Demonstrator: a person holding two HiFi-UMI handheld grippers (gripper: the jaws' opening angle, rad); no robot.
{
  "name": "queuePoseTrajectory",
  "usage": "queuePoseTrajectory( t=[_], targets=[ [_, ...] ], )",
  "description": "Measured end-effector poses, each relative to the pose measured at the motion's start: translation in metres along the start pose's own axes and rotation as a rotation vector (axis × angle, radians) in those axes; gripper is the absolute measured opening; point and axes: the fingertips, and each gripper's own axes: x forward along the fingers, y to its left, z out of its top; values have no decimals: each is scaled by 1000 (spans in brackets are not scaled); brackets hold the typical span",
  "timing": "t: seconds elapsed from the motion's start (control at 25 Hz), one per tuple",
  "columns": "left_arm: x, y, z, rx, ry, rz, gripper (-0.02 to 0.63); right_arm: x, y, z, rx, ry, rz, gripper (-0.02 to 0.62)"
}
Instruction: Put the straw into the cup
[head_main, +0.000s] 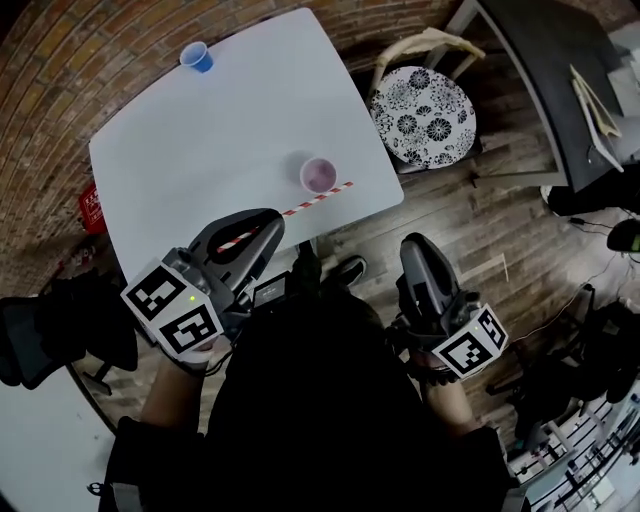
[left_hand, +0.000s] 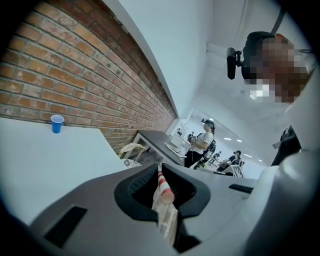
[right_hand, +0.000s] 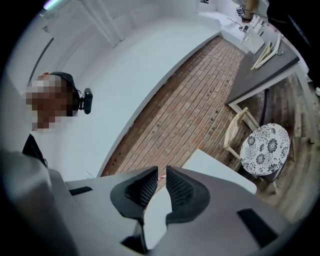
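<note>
Left gripper (left_hand: 160, 169) clamped on straw (head_main: 310, 201) end. Straw runs along table (head_main: 200, 150) near edge, tip just beside cup (head_main: 318, 174). Right gripper (right_hand: 161, 171) slightly parted, empty. Straw probably light, crushable, whippy: grip gently, nearer middle.

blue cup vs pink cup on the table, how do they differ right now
Colour: the blue cup is solid blue, the pink cup pale pink.
Place: the blue cup stands near the far corner of the table; the pink cup stands close to the near edge.
Company: the striped straw runs right beside the pink cup; nothing lies near the blue cup.
Both stand upright, mouths open, with no straw inside.
</note>
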Motion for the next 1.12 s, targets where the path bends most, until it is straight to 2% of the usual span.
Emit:
queuePoseTrajectory(
  t=[0.32,0.56,0.72,0.96,1.12],
  targets=[
    [-1,35,0,-19,19,1,38,29,-6,-13,10,33,-35,64],
    [0,59,-2,23,68,26,38,51,-6,-23,4,68,-58,64],
    [-1,78,-2,9,71,12,38,69,-6,-32,-3,90,-82,64],
    [0,100,-5,62,110,-1,38,93,-4,-40,-33,112,-118,64],
    [3,111,-10,56,140,-24,38,107,0,-47,-31,103,-122,64]
  ],
)
